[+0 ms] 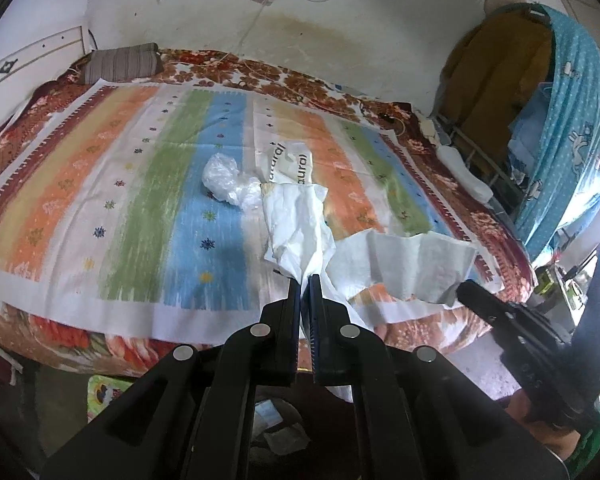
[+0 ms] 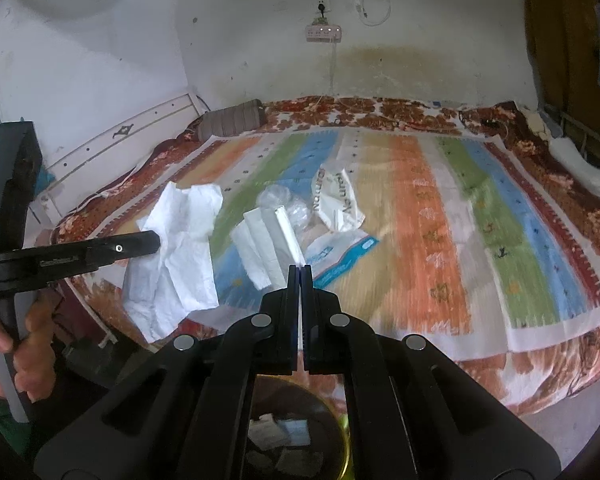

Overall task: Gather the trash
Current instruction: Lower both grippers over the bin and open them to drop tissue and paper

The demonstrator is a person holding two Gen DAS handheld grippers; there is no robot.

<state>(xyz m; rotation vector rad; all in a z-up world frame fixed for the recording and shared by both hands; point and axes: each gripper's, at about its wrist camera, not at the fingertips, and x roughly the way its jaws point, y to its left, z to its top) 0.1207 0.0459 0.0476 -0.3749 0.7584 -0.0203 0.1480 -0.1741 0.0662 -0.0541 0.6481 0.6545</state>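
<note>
The left tool is closed on a crumpled white tissue, pinched at the tissue's lower end so that the rest of it stands up and fans out above the tips. In the right wrist view the same tissue hangs from the left tool over the near left corner of the bed. A person's hand grips that tool's handle at the left edge of the picture.

The right tool is closed on a folded white paper towel, clamped at one end, with the towel stretching away from the tips over the near edge of the bed. In the left wrist view this paper towel spreads out wide from the right tool, just beside the tissue.

More trash lies near the middle of the striped bed sheet: a crumpled clear plastic bag, a white printed wrapper just behind it, and a blue-and-white packet lying flat close to the right tool's tips.

Below the near edge of the bed stands a round bin with a yellowish rim, with scraps of paper inside. A striped pillow rests at the far left corner of the bed, against the wall.
</note>
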